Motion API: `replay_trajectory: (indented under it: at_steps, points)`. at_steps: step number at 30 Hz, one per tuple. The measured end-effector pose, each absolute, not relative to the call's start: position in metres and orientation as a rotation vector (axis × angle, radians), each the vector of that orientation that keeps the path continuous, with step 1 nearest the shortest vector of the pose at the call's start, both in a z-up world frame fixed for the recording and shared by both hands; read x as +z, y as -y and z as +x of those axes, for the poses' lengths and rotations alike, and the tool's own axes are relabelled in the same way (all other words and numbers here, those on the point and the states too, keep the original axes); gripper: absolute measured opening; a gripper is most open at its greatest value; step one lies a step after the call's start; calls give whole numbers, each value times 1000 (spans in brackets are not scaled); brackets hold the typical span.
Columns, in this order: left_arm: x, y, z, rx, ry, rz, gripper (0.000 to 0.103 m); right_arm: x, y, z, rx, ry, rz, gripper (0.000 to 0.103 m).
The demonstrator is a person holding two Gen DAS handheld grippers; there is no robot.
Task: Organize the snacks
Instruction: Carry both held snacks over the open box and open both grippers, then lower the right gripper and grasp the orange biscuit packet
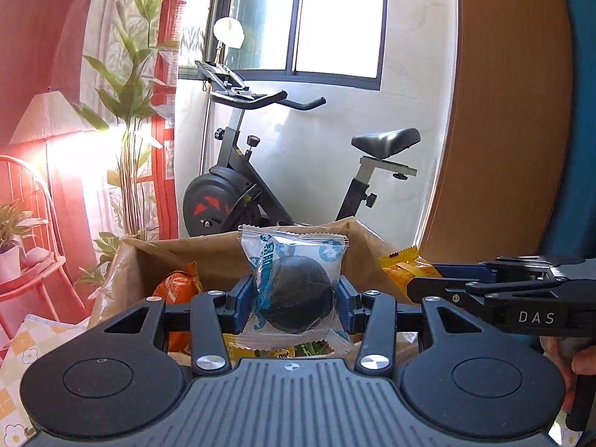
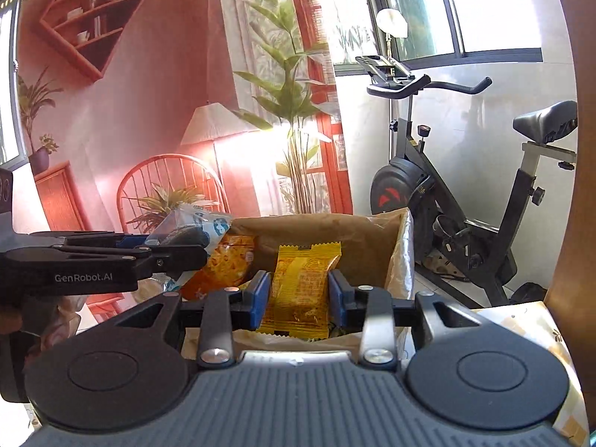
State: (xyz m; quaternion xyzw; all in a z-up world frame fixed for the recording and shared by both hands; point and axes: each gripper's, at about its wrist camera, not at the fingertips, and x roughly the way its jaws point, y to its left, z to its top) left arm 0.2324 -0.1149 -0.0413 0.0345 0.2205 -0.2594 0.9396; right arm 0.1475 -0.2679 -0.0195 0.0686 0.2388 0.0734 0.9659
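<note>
Left wrist: fingers (image 1: 294, 294) pinch clear packet (image 1: 294, 279) | right fingers (image 2: 298, 298) pinch yellow packet (image 2: 301, 290) | paper bag (image 2: 316, 234): orange packet (image 2: 227, 264)

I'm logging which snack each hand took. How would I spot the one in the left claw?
Find the brown paper bag in front of the exercise bike. Just above its opening, the left claw pinches a clear packet holding one round black cake. The neighbouring packets are opaque yellow or orange.

Wrist views sharing paper bag (image 1: 208, 257)
</note>
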Motion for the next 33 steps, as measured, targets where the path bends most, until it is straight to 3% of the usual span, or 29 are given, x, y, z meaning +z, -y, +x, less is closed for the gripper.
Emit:
replay_trajectory:
  at_steps: [5,7,9,16,22,25,27,33]
  points:
    - [-47,124,259,-537,-508,65,50,-29,284,178,111,-528,181,39]
    - [-51,123,263,-528,-533,93,56,-33,287,180,105,-533,191,41]
    - [-50,118,262,-523,-532,109,57,-33,288,176,106,-529,200,50]
    - [-41,78,227,-535,-549,63,56,-26,281,141,176,-523,198,50]
    - [-45,33,182,-524,-567,22,56,-22,270,105,226,-535,198,61]
    - [-57,12,165,-480,-585,27,56,-33,259,92,243,-575,178,65]
    - [-68,1,159,-450,-607,24,56,-46,251,85,250,-611,150,74]
    - [-106,-16,146,-385,-680,7,56,-100,230,74,254,-771,159,79]
